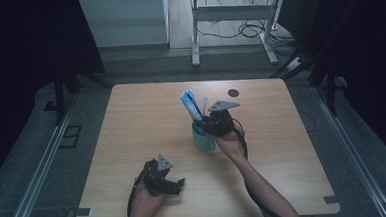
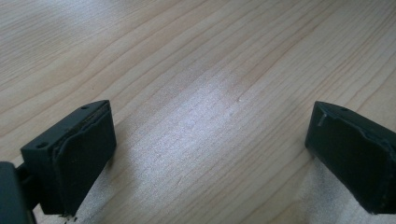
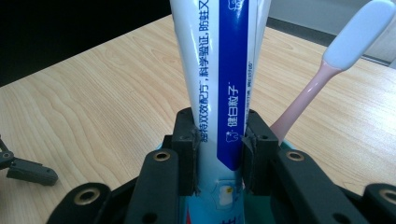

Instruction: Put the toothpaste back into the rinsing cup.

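The right gripper (image 3: pixel 218 140) clamped the toothpaste tube (image 3: pixel 219 70) in the cup (image 1: pixel 203 138); the left gripper (image 2: pixel 210 154) gaped; releasing crookedly risked toppling the cup.

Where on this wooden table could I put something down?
Bare wood lies left of the light-blue plastic cup, beyond the left hand-held gripper, and along the table's right edge. It is crowded at the cup, where the right hand-held gripper holds the white-and-blue toothpaste tube.

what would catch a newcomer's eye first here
The blue and white toothpaste tube, standing upright out of the teal cup mid-table, clamped between the right gripper's jaws. Beside it in the cup leans a pink toothbrush with a white head. Near the table's front edge, the left gripper rests open with nothing between its jaws.
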Demonstrator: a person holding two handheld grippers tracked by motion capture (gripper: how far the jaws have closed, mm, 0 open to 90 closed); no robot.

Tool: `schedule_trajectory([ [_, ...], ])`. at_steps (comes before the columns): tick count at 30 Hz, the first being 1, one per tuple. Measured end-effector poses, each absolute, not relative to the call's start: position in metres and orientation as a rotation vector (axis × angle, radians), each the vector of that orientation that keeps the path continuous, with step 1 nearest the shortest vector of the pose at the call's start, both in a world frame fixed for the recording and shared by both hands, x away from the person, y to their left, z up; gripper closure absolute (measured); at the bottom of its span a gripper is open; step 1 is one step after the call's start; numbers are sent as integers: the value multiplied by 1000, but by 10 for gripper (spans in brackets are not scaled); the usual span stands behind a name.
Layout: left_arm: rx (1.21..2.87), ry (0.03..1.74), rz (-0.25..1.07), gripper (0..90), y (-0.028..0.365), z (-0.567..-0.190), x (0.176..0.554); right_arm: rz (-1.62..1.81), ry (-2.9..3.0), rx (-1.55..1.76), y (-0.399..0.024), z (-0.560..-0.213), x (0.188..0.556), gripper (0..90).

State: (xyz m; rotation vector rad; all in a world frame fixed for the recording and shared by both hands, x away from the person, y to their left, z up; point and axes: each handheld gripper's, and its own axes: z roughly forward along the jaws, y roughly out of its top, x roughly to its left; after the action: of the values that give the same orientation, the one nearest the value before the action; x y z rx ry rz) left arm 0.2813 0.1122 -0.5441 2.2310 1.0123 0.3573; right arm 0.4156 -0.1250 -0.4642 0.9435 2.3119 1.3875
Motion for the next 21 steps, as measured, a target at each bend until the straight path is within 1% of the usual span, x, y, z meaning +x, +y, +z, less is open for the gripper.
schedule_trajectory([
  [17, 2231, 1012, 357, 19, 112, -544, 281, 1382, 2358, 968, -129, -469, 416, 663],
  [19, 2230, 1011, 357, 19, 112, -544, 281, 1345, 2376, 959, -128, -470, 415, 636],
  [21, 2231, 1012, 356, 19, 112, -544, 281, 1338, 2372, 957, -128, -472, 414, 641],
])
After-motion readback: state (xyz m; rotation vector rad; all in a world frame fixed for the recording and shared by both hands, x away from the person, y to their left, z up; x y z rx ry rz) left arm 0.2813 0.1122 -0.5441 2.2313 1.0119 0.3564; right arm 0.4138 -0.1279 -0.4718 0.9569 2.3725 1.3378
